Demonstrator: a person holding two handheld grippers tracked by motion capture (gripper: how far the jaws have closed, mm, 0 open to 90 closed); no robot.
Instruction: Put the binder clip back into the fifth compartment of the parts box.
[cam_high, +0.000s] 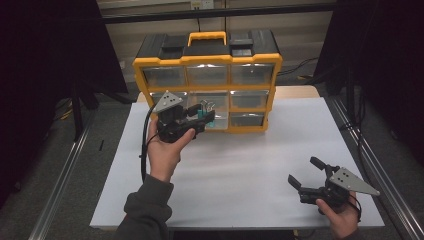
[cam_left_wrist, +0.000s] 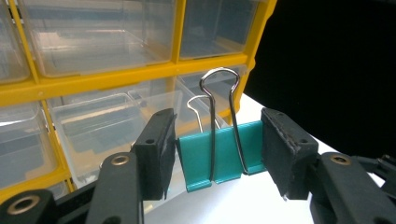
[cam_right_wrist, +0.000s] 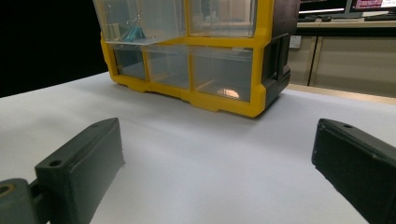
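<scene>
Fingers of the left gripper pinch a teal binder clip, its wire handles upright, centre frame before the yellow drawer cabinet. At lower right of the high view, the right gripper rests spread wide on the white tabletop. Clear plastic drawers; no legible writing.

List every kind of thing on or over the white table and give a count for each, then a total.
Yellow drawer cabinet: 1
Teal binder clip: 1, held between the left tongs
Hand-held tongs: 2, left, and right tongs
Total: 4
</scene>
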